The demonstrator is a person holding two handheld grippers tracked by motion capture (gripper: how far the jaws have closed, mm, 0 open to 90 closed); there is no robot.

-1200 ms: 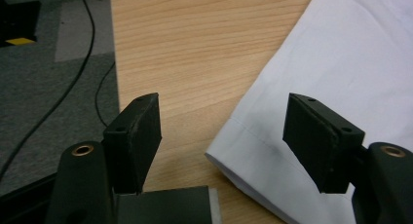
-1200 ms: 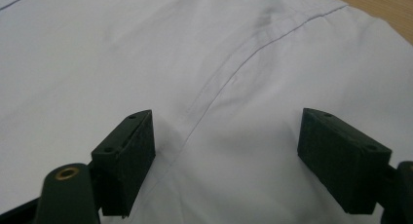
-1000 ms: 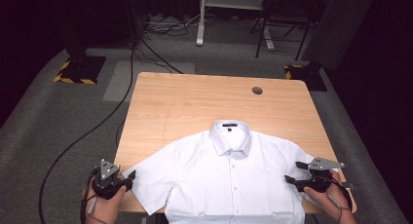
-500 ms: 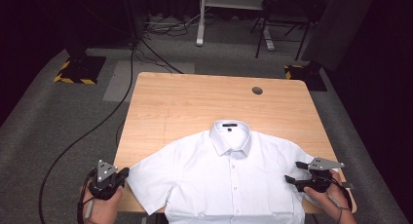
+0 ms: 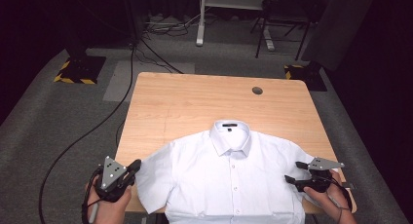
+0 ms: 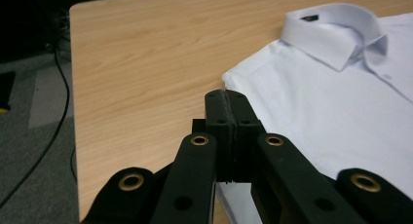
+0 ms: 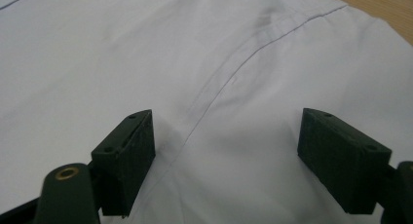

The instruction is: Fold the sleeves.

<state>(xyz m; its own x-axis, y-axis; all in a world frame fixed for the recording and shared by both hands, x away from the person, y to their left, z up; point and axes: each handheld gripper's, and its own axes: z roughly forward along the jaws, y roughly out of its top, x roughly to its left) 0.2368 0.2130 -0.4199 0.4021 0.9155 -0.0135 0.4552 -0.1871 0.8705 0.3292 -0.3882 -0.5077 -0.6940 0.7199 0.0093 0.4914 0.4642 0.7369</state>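
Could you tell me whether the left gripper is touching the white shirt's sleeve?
Touching. In the left gripper view, the left gripper has its jaws shut together, with a thin edge of the white shirt sleeve pinched between their tips.

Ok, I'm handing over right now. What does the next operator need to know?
Left gripper: fingers shut at the edge of the shirt's left-hand sleeve, apparently pinching it.
Right gripper: open, fingers either side of the right-hand sleeve seam, nothing gripped.
Shirt: flat, buttoned, front up on the table, collar at the far side.
Done: shirt laid out.
Left: probably grip the right side, then fold.
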